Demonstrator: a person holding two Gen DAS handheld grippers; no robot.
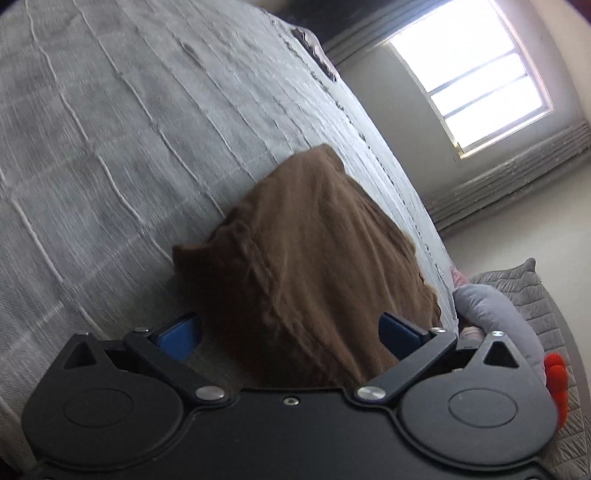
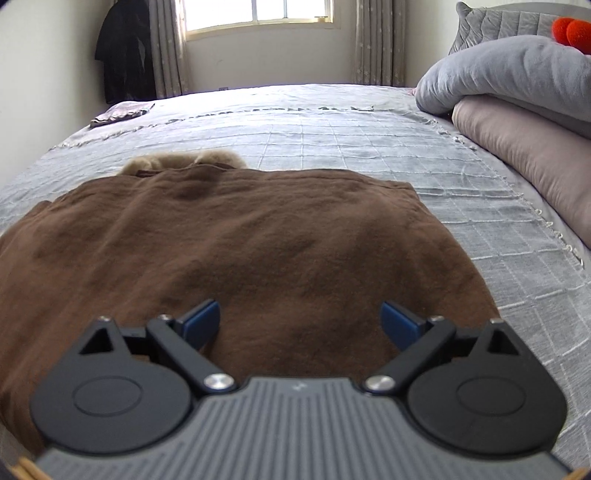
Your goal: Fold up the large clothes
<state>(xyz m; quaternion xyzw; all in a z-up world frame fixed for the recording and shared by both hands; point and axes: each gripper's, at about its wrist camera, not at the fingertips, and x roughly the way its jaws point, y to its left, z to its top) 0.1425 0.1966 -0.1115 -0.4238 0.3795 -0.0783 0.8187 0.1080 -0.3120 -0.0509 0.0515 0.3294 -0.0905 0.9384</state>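
**Brown garment folded on the bed, both grippers wide and empty**

The brown garment (image 2: 236, 251) lies folded flat on the near part of the grey bedspread (image 2: 369, 140), a pale furry collar (image 2: 181, 160) at its far edge. To the right sit stacked pillows (image 2: 517, 85); a window (image 2: 258, 14) and curtains (image 2: 373, 40) stand beyond. The left gripper (image 1: 290, 332) and right gripper (image 2: 301, 321) hover over the garment, jaws spread wide, holding nothing.

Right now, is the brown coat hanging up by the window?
No, the brown coat lies flat on the grey bedspread.
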